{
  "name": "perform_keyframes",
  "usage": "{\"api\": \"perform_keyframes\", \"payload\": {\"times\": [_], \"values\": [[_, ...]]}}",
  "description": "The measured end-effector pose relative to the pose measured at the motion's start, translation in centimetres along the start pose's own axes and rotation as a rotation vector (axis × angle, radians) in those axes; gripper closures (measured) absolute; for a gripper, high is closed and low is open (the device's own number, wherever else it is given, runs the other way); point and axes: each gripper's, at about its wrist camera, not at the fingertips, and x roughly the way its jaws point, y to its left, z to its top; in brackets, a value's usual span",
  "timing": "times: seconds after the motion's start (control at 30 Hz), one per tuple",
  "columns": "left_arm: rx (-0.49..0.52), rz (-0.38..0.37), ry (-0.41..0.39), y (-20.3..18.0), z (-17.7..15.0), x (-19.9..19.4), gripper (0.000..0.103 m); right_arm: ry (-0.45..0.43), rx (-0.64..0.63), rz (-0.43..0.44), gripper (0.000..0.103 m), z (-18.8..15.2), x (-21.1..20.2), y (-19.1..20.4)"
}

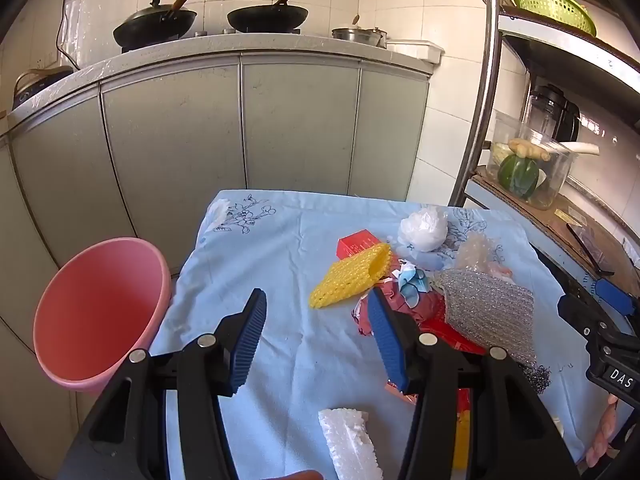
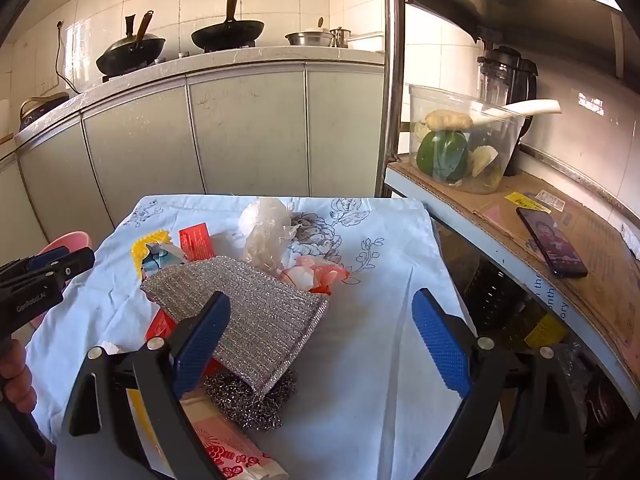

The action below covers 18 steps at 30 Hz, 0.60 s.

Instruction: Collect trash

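A pile of trash lies on the table's light-blue cloth (image 1: pixel 260 248): a yellow foam net (image 1: pixel 348 280), a red box (image 1: pixel 356 242), a white plastic bag (image 1: pixel 424 228), a silver scouring cloth (image 2: pixel 256 312) over a steel wool ball (image 2: pixel 248 400), and crumpled clear plastic (image 2: pixel 266 232). A white foam piece (image 1: pixel 348 440) lies near the front. A pink bin (image 1: pixel 100 312) stands off the table's left edge. My left gripper (image 1: pixel 316 304) hovers open just before the yellow net, holding nothing. My right gripper (image 2: pixel 322 304) is open above the silver cloth's right corner.
Grey cabinets and a counter with woks (image 1: pixel 268 16) stand behind the table. To the right, a metal shelf holds cardboard, a phone (image 2: pixel 550 242) and a clear tub of vegetables (image 2: pixel 460 140). A person's hand (image 2: pixel 16 372) shows at the left.
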Motion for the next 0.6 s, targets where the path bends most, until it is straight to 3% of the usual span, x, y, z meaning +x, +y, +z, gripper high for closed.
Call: {"api": "perform_keyframes", "payload": {"times": [0.6], "values": [[-0.003, -0.011, -0.002, 0.39, 0.18, -0.10, 0.050, 0.000, -0.007, -0.002, 0.010, 0.30, -0.02, 0.17]]}}
